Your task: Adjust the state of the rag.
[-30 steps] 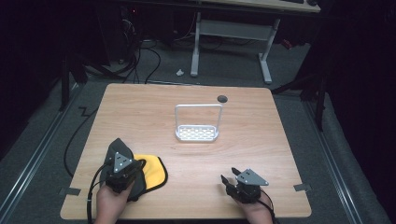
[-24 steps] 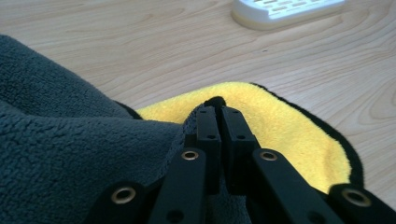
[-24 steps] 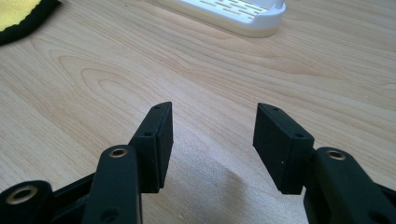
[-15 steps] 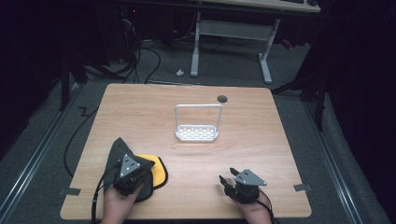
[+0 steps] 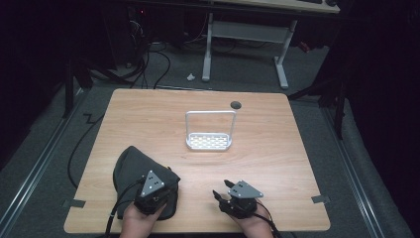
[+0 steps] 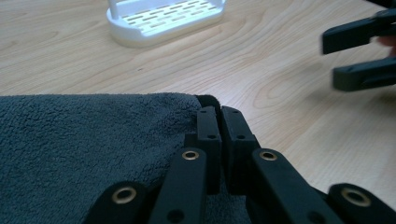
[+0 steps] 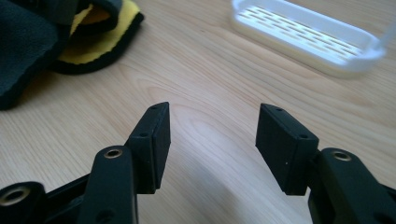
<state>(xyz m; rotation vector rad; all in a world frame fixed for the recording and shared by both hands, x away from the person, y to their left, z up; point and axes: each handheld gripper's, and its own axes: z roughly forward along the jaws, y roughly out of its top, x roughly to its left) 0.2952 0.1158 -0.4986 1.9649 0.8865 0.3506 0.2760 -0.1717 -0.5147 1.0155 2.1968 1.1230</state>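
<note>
A dark grey cloth [image 5: 130,166] lies at the table's front left, and its yellow underside [image 7: 86,51] peeks out at the fold in the right gripper view. My left gripper [image 5: 166,186] is shut on the cloth's right edge; up close the jaws of the left gripper [image 6: 219,114] pinch the grey pile [image 6: 84,149]. My right gripper [image 5: 222,189] stands open near the front edge, a short way right of the cloth. In its own view the right gripper [image 7: 212,126] has only bare wood between its fingers.
A white slotted rack [image 5: 209,141] with a tall wire handle stands mid-table, beyond both grippers. A small dark hole [image 5: 236,104] sits near the table's [image 5: 277,148] far edge. Desk legs and cables lie on the floor behind.
The left gripper has carried the cloth's edge to the right, so grey now covers the yellow face that showed before. The right gripper has shifted slightly left.
</note>
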